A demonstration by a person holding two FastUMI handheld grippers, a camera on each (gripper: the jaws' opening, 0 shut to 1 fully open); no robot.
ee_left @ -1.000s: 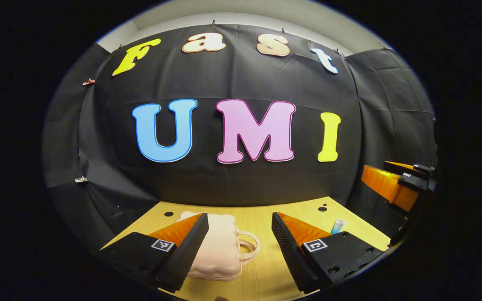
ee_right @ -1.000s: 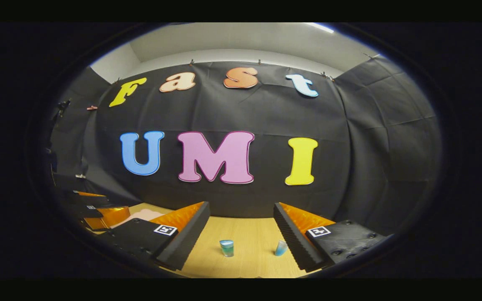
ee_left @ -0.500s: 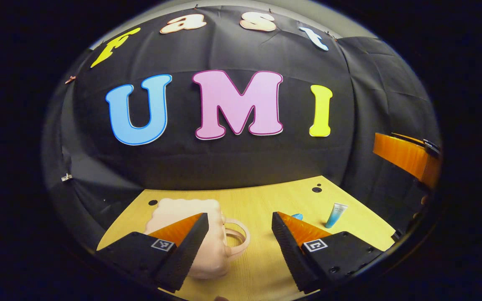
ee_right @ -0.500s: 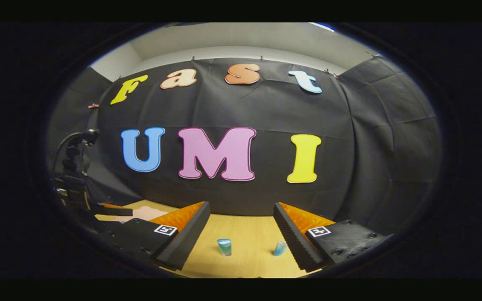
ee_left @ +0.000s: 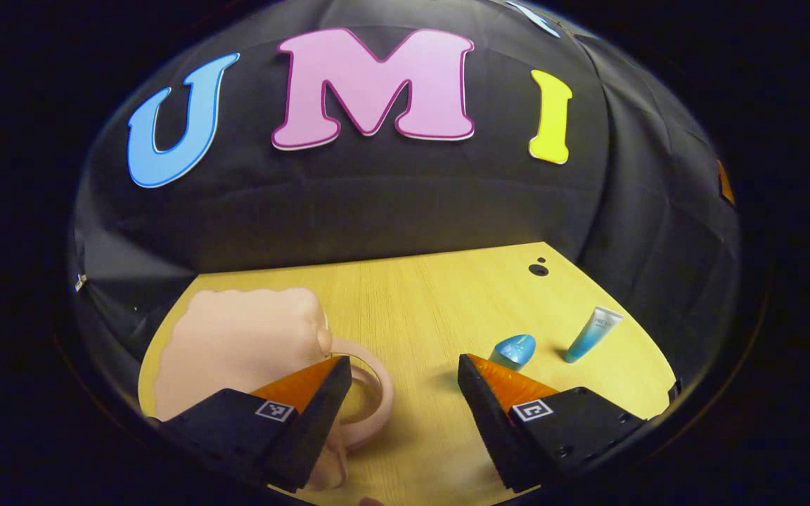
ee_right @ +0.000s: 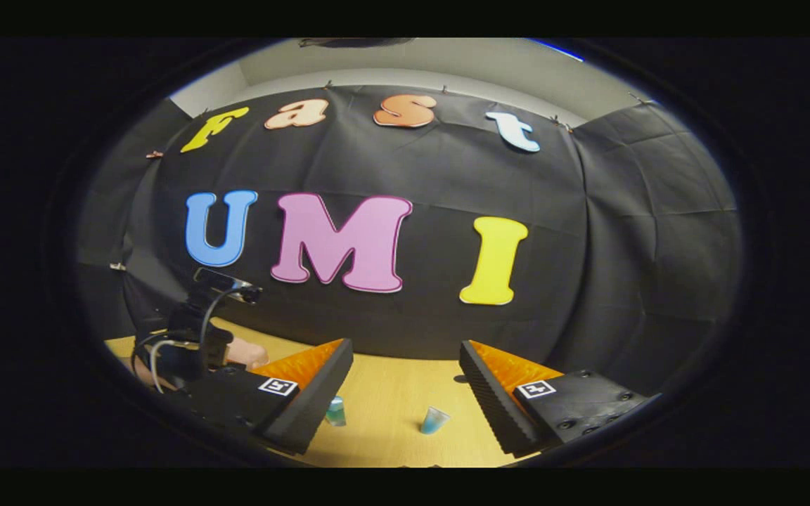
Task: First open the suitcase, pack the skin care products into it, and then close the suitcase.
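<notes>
The task looks barely begun. The suitcase (ee_left: 236, 344), a small pink case with a loop handle, lies shut near the table's (ee_left: 433, 302) left edge, and nothing appears packed yet. In the left gripper view, the left gripper (ee_left: 401, 407) hangs over the table's near edge with its fingers wide apart and nothing between them; one finger overlaps the handle in the picture, but contact cannot be told. The jar (ee_left: 515, 350) and the tube (ee_left: 593, 334) lie on the table toward its right edge, close together and well apart from the suitcase. In the right gripper view, the right gripper (ee_right: 405, 393) is also spread and empty, above the near edge. Still to do: opening the suitcase, packing both products, closing it.
</notes>
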